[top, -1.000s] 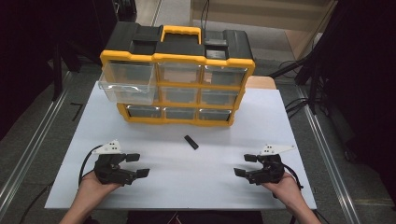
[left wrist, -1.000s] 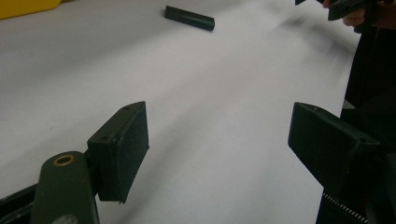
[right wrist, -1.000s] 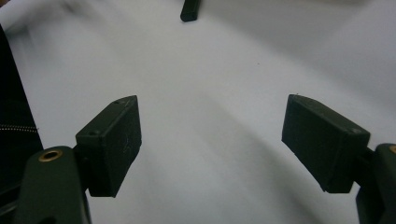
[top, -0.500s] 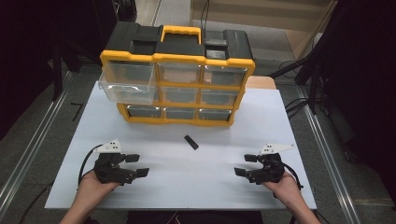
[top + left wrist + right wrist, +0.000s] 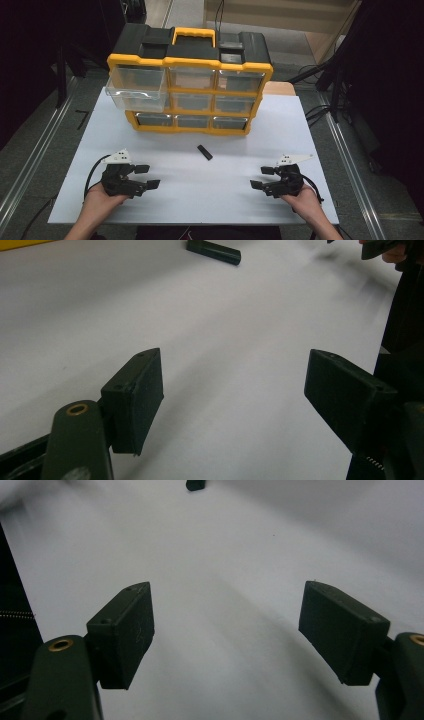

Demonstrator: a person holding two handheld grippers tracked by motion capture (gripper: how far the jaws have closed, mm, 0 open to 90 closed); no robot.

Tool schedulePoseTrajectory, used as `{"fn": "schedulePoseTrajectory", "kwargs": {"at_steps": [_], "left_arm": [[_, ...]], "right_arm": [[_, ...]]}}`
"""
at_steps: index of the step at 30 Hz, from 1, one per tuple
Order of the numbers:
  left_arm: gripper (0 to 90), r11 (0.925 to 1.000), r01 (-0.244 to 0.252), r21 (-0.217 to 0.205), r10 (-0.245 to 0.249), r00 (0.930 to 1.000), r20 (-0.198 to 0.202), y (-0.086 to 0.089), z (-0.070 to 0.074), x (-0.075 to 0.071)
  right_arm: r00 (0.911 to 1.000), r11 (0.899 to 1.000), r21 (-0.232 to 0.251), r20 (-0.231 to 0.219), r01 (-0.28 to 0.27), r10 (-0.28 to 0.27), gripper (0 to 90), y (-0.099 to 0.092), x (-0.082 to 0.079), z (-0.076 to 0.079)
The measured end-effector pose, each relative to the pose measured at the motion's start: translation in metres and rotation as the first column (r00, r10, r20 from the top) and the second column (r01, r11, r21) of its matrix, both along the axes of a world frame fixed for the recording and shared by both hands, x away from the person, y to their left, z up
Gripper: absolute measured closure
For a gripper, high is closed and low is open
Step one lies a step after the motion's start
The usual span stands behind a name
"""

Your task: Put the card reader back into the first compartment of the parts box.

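**Both grippers idle, the small black piece waiting between them**

I have the left gripper (image 5: 148, 176) resting low on the white table (image 5: 300, 130) at the near left, and the right gripper (image 5: 260, 177) at the near right; the small black piece (image 5: 204, 152) lies flat between them but farther off, just in front of the yellow drawer cabinet (image 5: 190, 90); it touches neither gripper and neither touches the cabinet.

What worries me from here: the piece is slim and lies flat on a smooth top, so a grip that comes down skewed could push it along rather than pinch it; I judge a jaw tip catching the table first would skid it toward the cabinet. The top left drawer (image 5: 135, 87) stands pulled out and overhangs the table; if that is where the piece goes, a hand rising too close beneath it could knock its front. Both grippers point inward at the same spot, so sending both in at once risks them meeting over the piece.

The fingers: in the left gripper view the pads (image 5: 135, 400) stand wide apart with bare table between them, holding nothing; the black piece (image 5: 214, 251) shows at the far edge. In the right gripper view the pads (image 5: 122, 635) gape just as wide, empty, nothing touching them; the piece (image 5: 196, 484) sits at the top edge.
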State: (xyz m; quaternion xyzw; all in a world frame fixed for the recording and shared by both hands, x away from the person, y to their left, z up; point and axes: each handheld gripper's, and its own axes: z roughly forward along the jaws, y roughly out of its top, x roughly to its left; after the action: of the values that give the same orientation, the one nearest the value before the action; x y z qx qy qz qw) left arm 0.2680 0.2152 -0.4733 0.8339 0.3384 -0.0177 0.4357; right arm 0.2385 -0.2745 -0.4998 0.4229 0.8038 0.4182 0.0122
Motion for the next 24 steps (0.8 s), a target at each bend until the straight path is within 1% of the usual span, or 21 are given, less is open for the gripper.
{"fn": "schedulePoseTrajectory", "kwargs": {"at_steps": [4,7,15,20,24], "left_arm": [[25.1,0.9999,-0.005,0.009,0.005,1.0,0.003,0.0001,-0.0001,0.0001],[25.1,1.0,-0.008,0.002,0.008,1.0,0.001,0.0009,-0.0003,0.0005],[25.2,1.0,-0.005,0.005,0.005,1.0,-0.004,0.0009,-0.0006,0.0007],[25.1,0.9999,-0.011,0.002,0.011,0.9999,-0.001,0.0014,-0.0005,0.0006],[25.1,0.9999,-0.013,0.008,0.013,0.9999,-0.004,0.0017,-0.001,0.0012]], "right_arm": [[0.9999,1.0,-0.005,-0.009,-0.009,0.009,20.4,0.0002,0.0,-0.0005],[0.9999,1.0,-0.005,-0.01,-0.008,0.008,20.4,0.0003,0.0,-0.0004],[0.9998,1.0,-0.006,-0.016,-0.012,0.012,20.4,0.0012,-0.0001,-0.0007],[0.9997,1.0,-0.006,-0.019,-0.013,0.013,20.4,0.0008,-0.0001,-0.0006],[0.9997,1.0,-0.008,-0.021,-0.014,0.013,20.4,0.0003,0.0007,-0.001]]}}
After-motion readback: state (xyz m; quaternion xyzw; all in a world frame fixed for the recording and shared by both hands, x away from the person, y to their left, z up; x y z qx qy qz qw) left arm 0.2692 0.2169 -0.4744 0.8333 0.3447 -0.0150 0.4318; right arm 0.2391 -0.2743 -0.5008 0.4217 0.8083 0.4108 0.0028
